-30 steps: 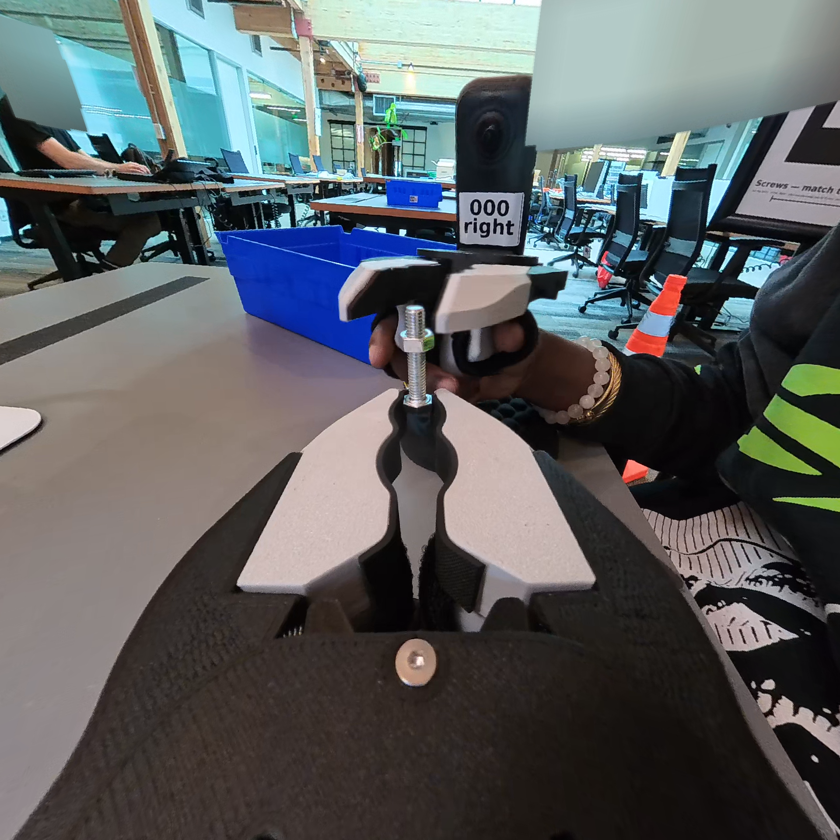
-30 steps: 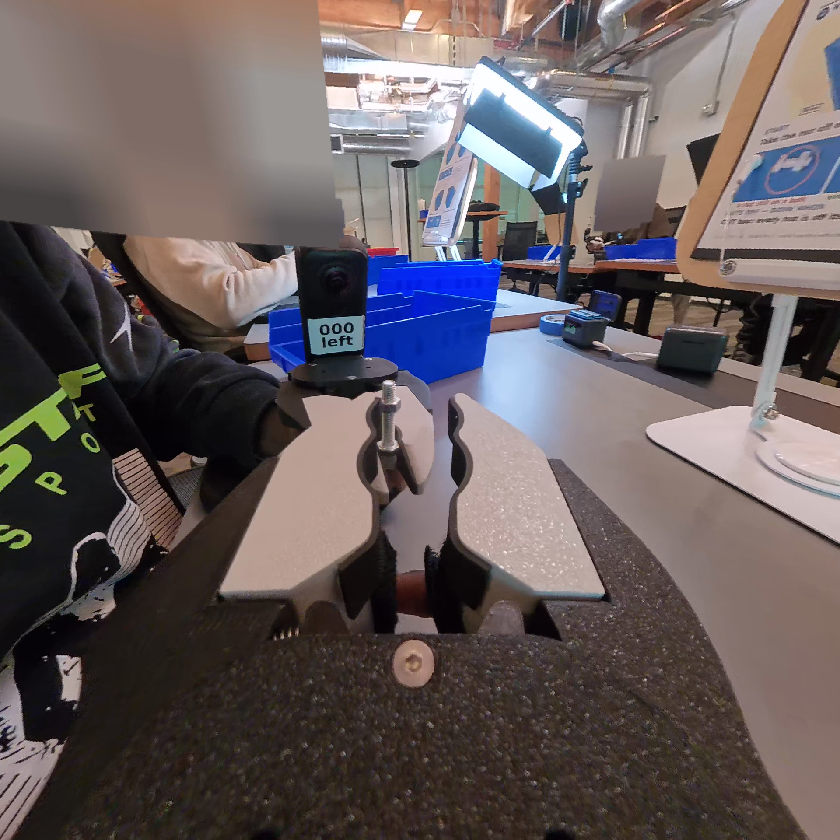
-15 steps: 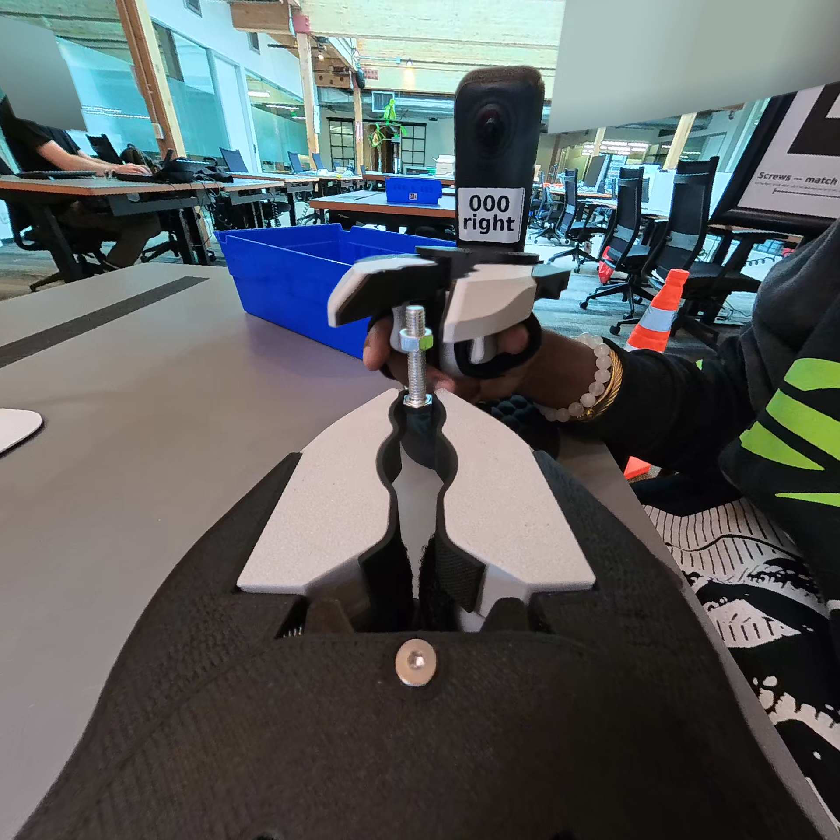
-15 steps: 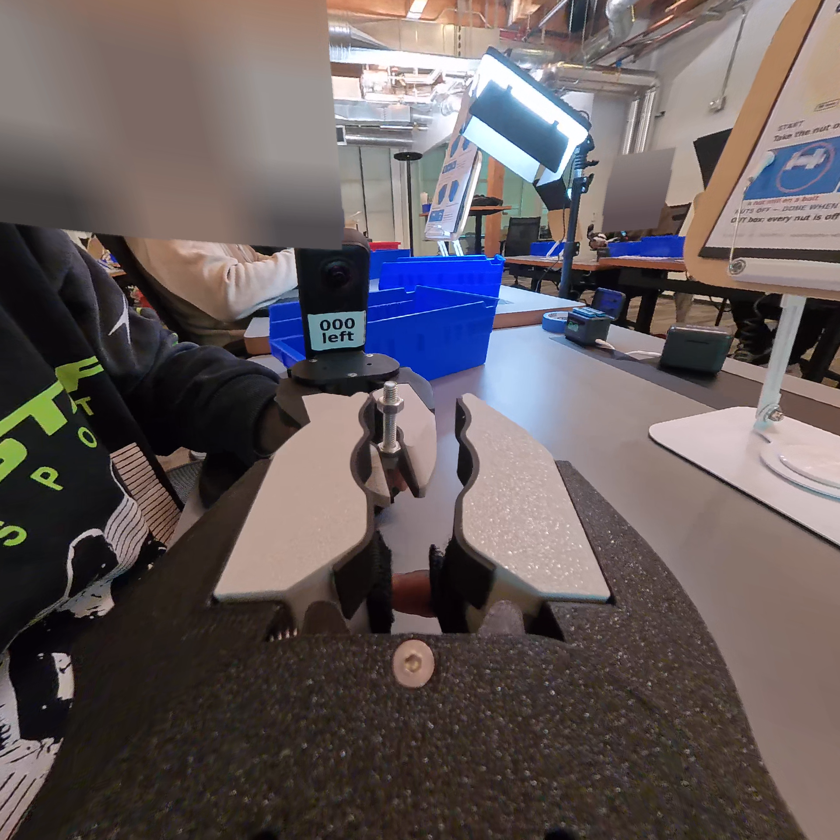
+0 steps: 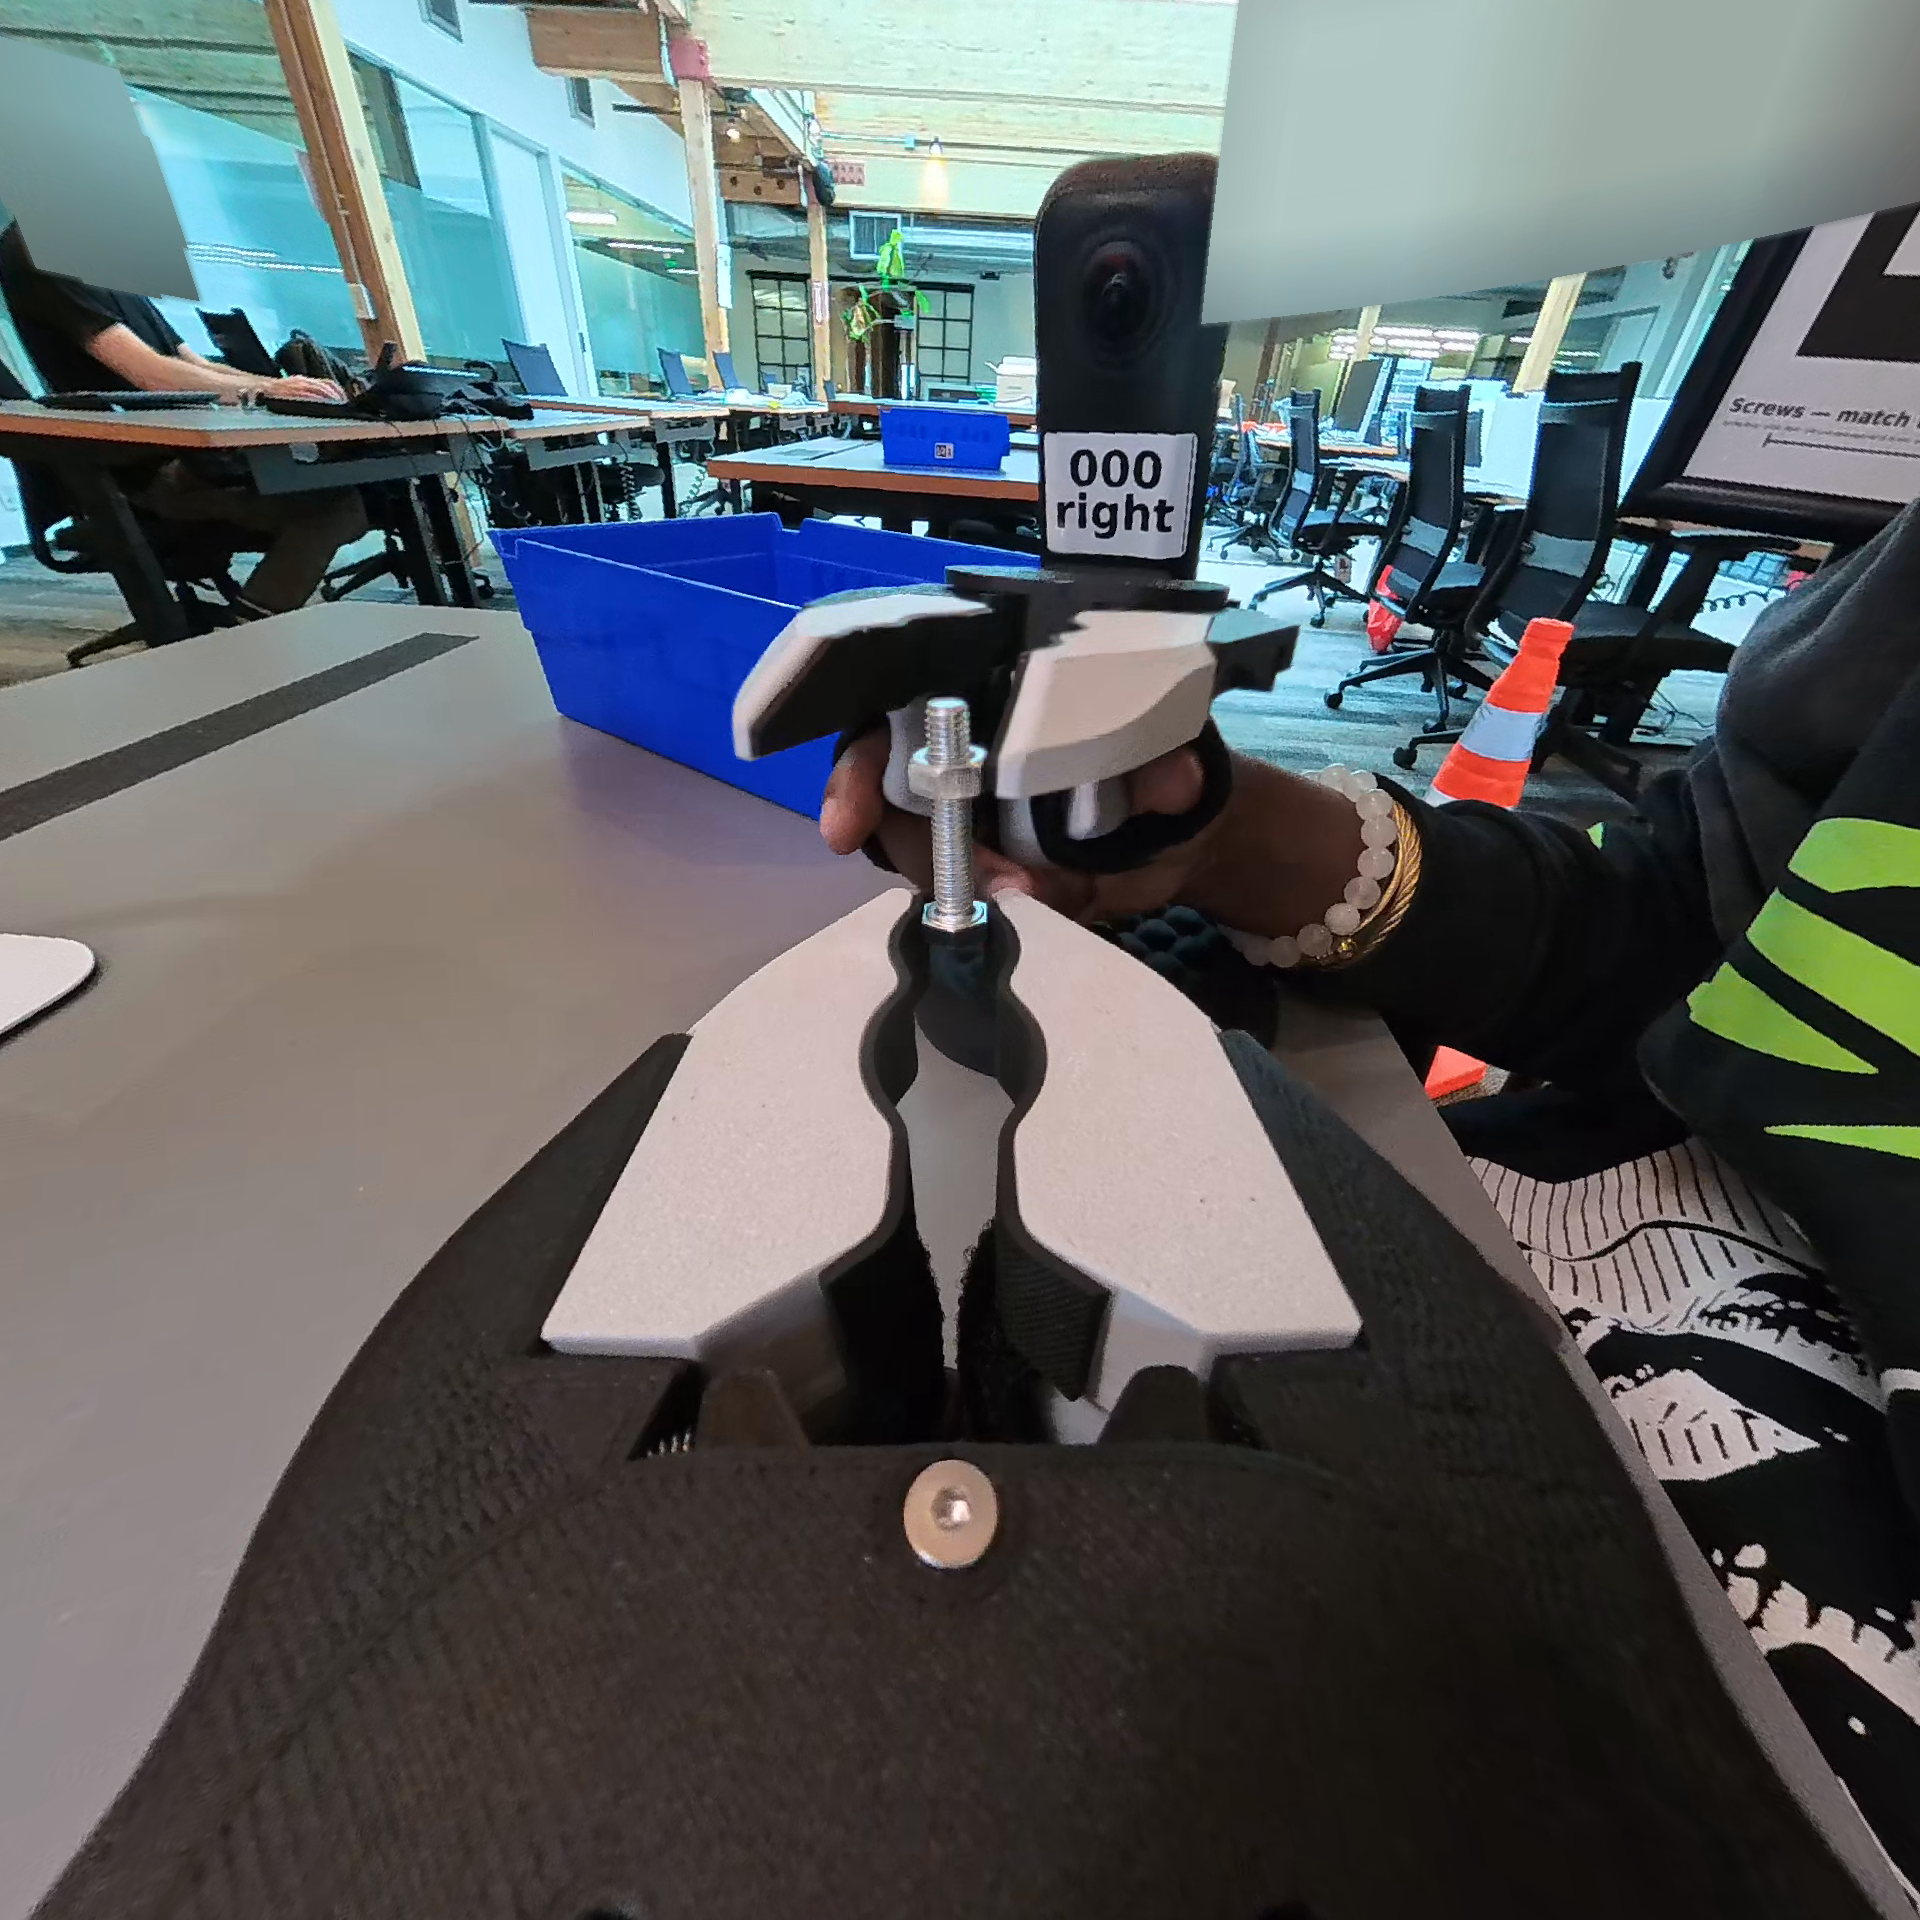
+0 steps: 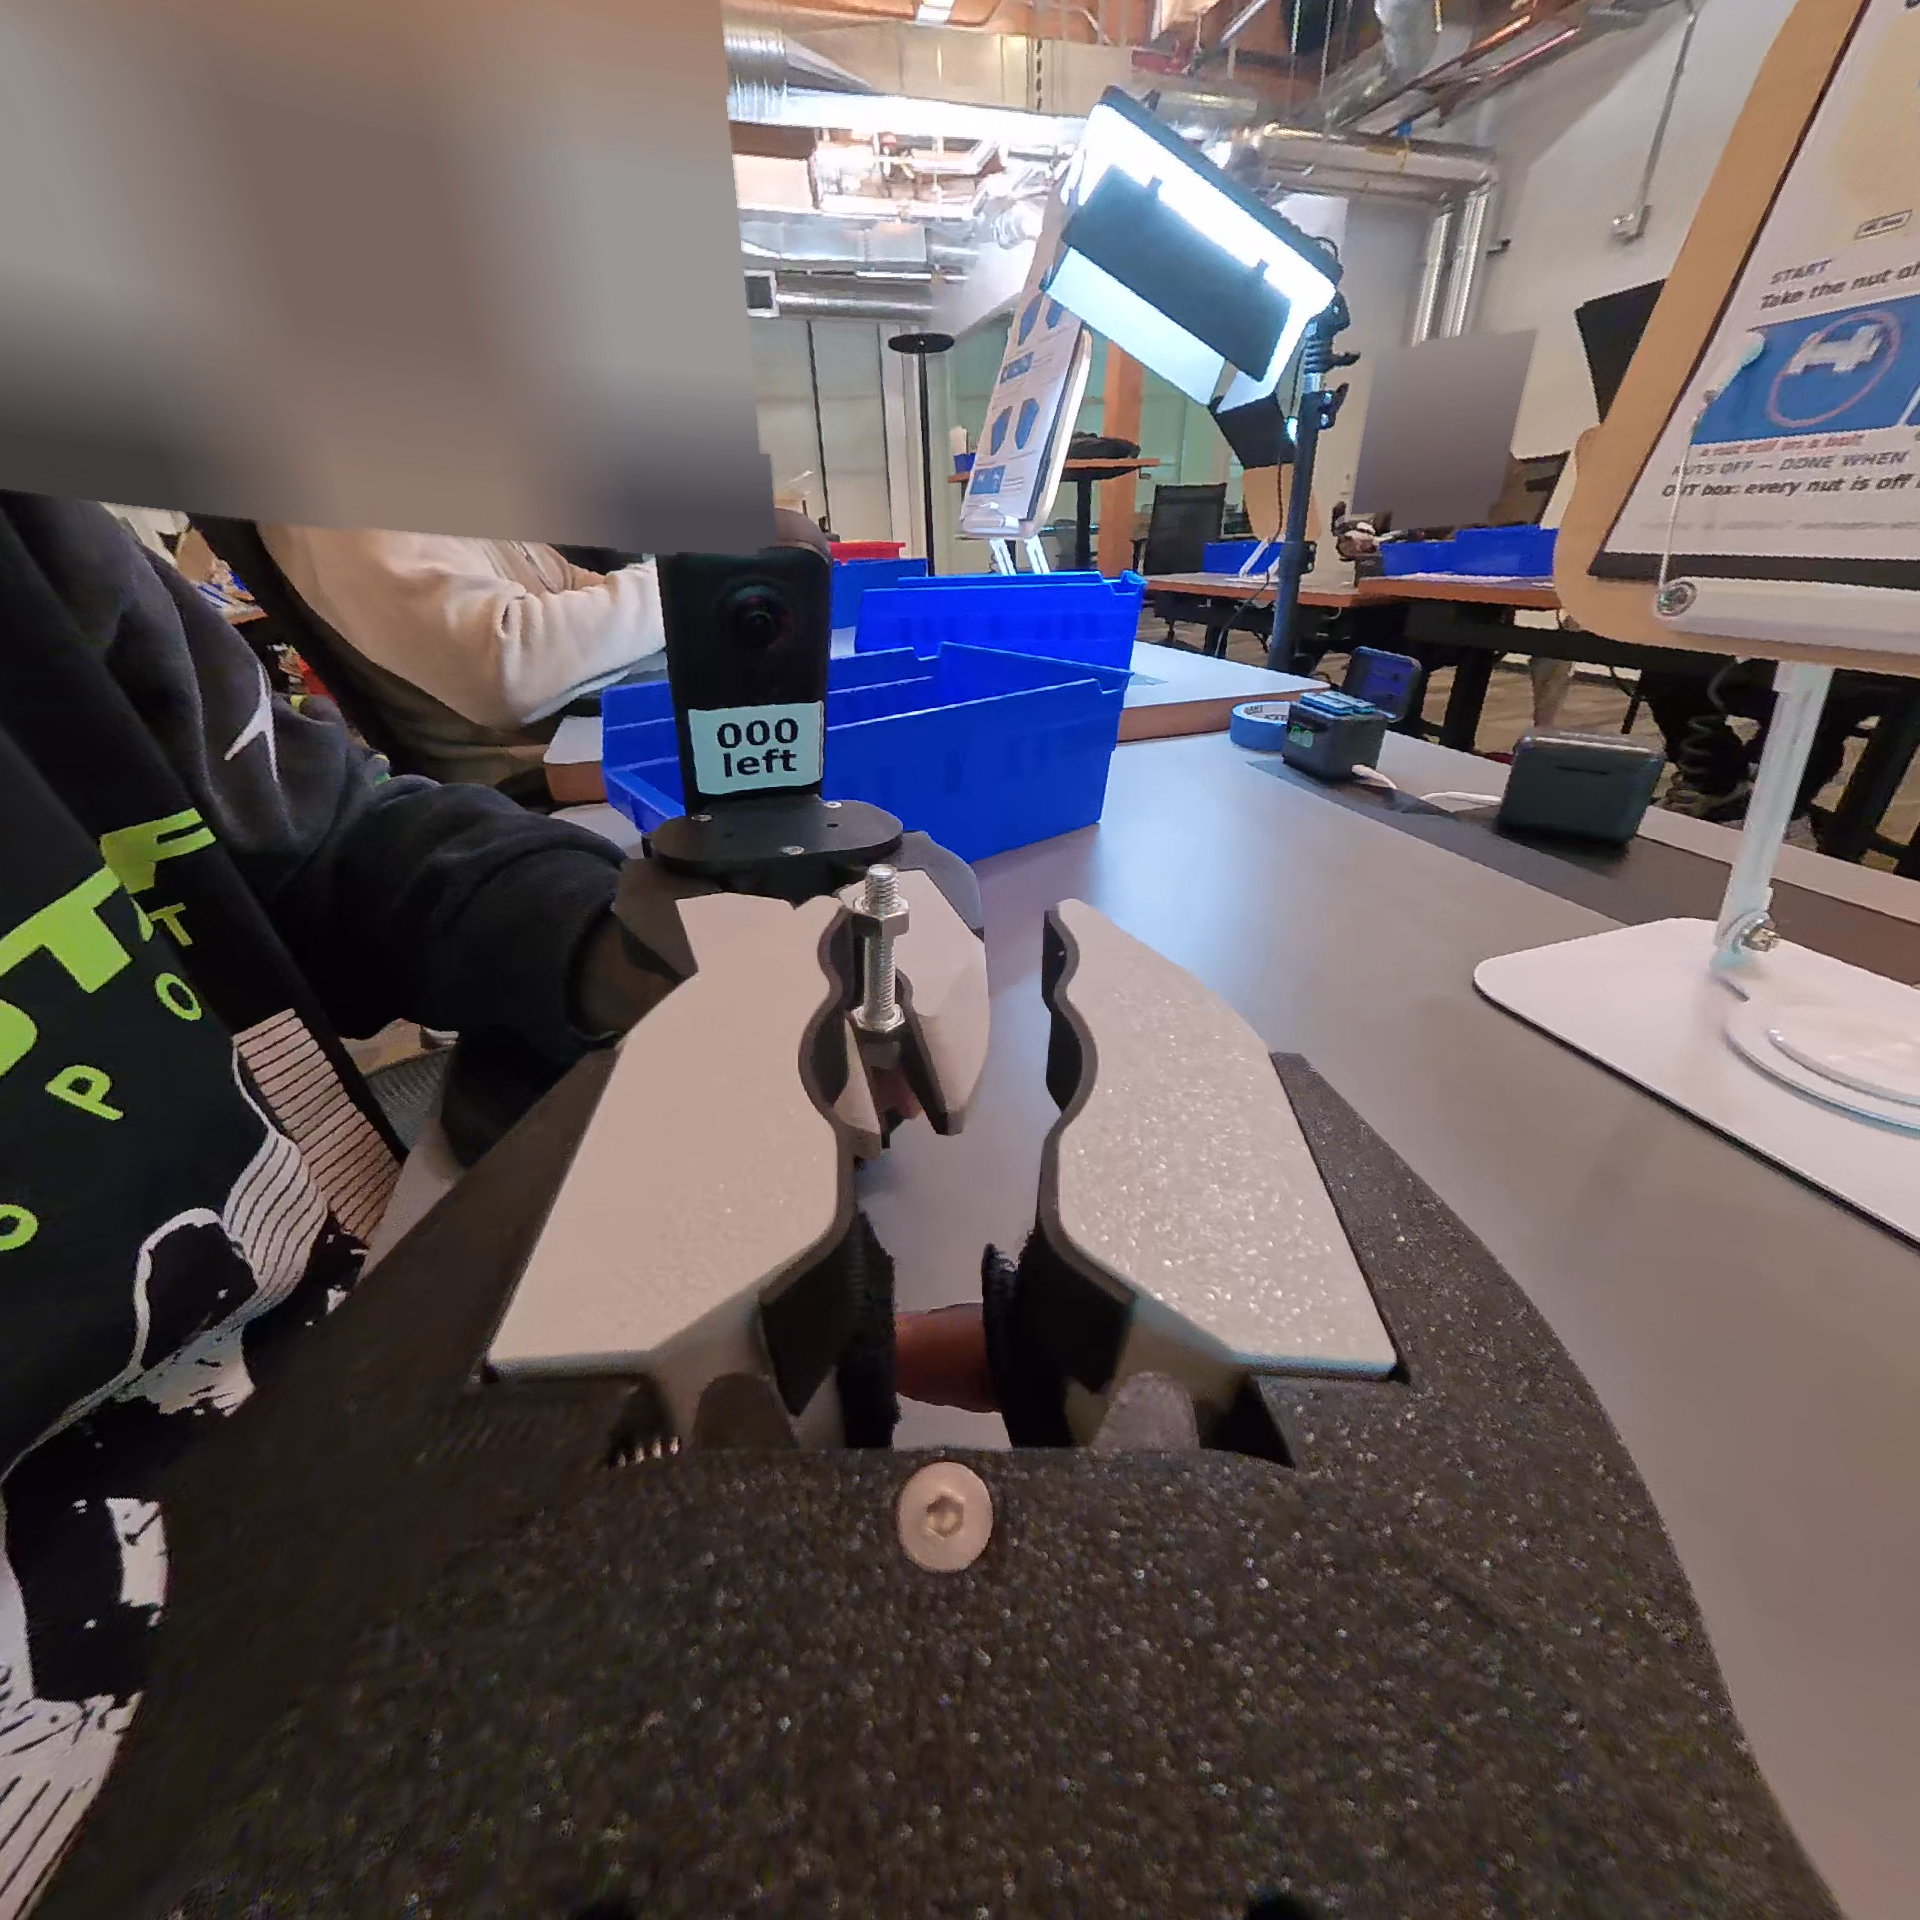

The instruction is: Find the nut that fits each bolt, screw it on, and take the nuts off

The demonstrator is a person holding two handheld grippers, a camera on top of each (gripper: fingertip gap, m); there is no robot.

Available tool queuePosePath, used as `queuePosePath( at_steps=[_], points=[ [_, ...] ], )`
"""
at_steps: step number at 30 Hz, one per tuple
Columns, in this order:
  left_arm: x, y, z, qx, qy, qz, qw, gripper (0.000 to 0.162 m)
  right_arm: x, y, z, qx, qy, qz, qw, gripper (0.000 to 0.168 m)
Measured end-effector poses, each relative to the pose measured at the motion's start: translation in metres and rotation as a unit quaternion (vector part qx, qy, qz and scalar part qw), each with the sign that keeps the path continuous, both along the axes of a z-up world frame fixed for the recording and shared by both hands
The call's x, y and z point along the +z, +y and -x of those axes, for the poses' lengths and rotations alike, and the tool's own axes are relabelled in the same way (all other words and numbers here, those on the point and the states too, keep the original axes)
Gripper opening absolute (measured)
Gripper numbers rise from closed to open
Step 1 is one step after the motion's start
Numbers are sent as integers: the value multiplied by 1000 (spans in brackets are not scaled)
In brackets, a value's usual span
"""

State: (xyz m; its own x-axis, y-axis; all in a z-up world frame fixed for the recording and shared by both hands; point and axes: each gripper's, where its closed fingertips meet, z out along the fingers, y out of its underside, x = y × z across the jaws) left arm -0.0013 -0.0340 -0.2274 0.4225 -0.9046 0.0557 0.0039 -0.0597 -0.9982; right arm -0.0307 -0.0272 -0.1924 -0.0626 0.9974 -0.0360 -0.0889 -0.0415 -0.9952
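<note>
The left tongs (image 5: 954, 914) are closed tight on the lower end of a silver threaded steel bolt (image 5: 950, 831), which stands upright out of their tips; gripped low like this, the whole thread is left free and the shaft cannot spin while something is turned on it. A small silver hex nut (image 5: 947, 767) sits high on that thread, just below the bolt's top end, and a 2nd hex piece lies right at the tips, though whether it is a nut or the bolt's head I cannot tell. The right tongs (image 6: 940, 1013) are open with nothing between them, their 2 grey fingers (image 6: 1164, 1091) spread either side of the bolt; in the left wrist view they stand level with the nut, close to it, but contact is unclear. Judging by the nut's height, it is being wound off or has only just been started. Beyond the tongs there is open air above the bolt, so the nut has room to lift clear. Beneath both tongs the flat grey counter (image 5: 312, 935) is bare; its near edge runs just beside the person's dark sleeve (image 5: 1558, 935), so a dropped nut could roll off there. Farther out stands a blue plastic bin (image 5: 665, 613), and beyond the right tongs a white sign stand (image 6: 1621, 997).
</note>
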Motion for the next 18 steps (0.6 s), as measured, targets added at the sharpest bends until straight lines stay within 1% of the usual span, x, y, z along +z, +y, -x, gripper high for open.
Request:
queuePosePath(
  at_steps=[2,3,4,6,10,12,14,16,18],
  points=[
    [1,1,1,3,-4,3,1000,10,1,2,-3,-3,3,4,1000,31],
    [2,1,2,2,-8,3,1000,10,2,5,-4,-11,6,5,1000,23],
    [2,1,2,2,-9,4,1000,10,2,7,-6,-17,9,3,1000,21],
    [1,1,1,1,-7,3,1000,10,4,6,-7,-12,14,3,1000,22],
    [-1,0,0,0,1,3,1000,10,2,0,-2,3,8,1,1000,34],
    [-1,0,0,-2,1,2,1000,10,1,0,-1,0,2,0,1000,36],
    [0,1,1,1,-1,3,1000,10,1,2,-3,-3,3,1,1000,33],
    [1,1,2,0,-8,5,1000,10,1,7,-6,-17,5,1,1000,23],
    [1,1,1,1,-5,3,1000,10,3,6,-6,-14,11,2,1000,24]
  ],
)
